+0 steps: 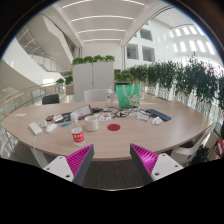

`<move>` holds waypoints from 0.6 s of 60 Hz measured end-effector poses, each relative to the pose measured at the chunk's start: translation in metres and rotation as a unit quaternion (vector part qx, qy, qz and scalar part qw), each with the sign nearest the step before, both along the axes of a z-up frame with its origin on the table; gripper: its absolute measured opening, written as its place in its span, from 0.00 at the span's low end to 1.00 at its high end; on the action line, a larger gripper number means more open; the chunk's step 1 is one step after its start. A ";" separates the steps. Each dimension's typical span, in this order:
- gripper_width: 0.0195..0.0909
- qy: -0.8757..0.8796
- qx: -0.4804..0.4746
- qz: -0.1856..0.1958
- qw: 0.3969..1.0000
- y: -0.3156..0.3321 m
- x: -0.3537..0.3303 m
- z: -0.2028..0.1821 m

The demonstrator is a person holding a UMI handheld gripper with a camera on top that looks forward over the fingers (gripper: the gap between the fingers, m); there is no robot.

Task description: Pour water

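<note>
The tool (112, 160) is spread wide with nothing between its pink pads, and ahead on the long wooden tabletop (60, 140) stand a small red-capped clear bottle (76, 132), then a white cup (92, 123).

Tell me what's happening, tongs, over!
Tongs open, holding nothing. Bottle and white cup on the round table, beyond the tongs. Nothing in the way.
</note>
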State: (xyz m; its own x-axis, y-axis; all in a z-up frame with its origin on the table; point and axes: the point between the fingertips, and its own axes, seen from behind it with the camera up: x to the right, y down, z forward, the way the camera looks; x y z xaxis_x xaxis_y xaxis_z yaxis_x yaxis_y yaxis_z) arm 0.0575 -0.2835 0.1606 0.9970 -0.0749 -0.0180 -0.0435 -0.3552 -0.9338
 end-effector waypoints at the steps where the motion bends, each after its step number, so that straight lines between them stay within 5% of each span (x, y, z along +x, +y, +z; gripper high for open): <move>1: 0.91 0.002 0.000 -0.002 1.000 0.003 0.000 -0.003; 17: 0.90 0.002 0.003 -0.031 1.000 0.007 0.001 -0.017; 36: 0.90 0.008 -0.003 0.024 1.000 0.056 -0.041 -0.060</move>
State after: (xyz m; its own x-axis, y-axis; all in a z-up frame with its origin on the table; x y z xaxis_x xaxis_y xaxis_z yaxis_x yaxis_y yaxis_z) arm 0.0164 -0.2279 0.1006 0.9991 -0.0266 -0.0332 -0.0406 -0.3626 -0.9311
